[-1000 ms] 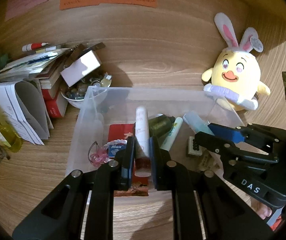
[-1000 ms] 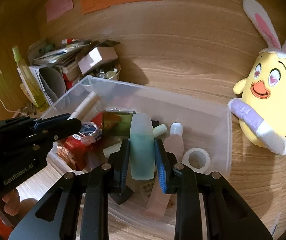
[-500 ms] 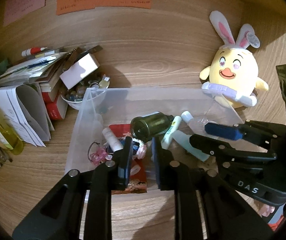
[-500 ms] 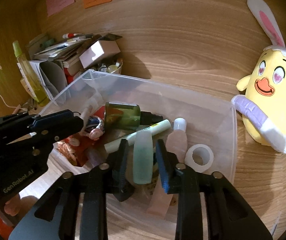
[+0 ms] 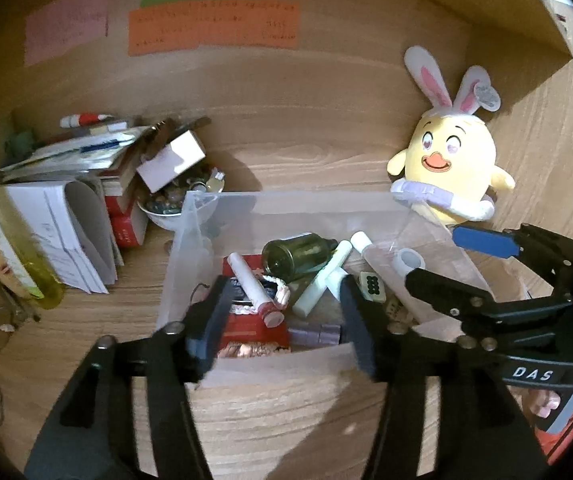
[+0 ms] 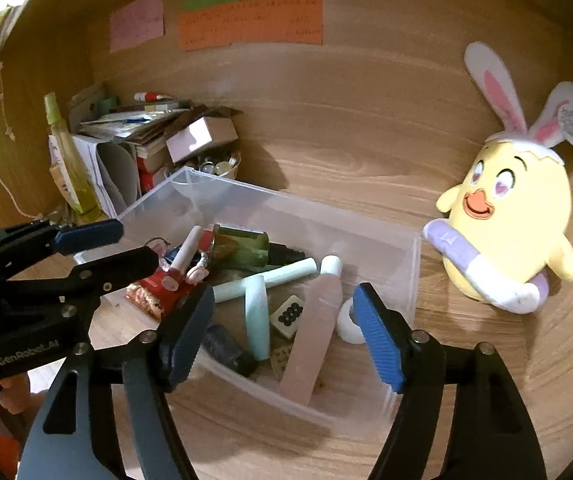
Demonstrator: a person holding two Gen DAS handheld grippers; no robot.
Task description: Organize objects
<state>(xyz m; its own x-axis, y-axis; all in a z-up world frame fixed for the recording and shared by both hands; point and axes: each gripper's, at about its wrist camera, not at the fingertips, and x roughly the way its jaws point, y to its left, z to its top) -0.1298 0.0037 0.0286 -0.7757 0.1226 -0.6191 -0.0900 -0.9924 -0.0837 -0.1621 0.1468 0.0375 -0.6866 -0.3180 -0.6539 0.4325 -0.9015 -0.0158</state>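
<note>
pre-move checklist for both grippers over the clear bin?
1. Left gripper open, nothing between pads: ok.
2. Right gripper open, nothing between pads: ok.
3. White tube lying inside the clear bin: ok.
4. Mint tube lying inside the bin: ok.
5. Grippers apart from each other: ok.
6. More loose items to sort outside the bin: cannot tell.

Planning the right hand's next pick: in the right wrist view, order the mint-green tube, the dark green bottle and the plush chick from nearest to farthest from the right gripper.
1. Mint-green tube: in the bin, just ahead of the right gripper.
2. Dark green bottle: deeper in the bin, left.
3. Plush chick: outside the bin, far right.
</note>
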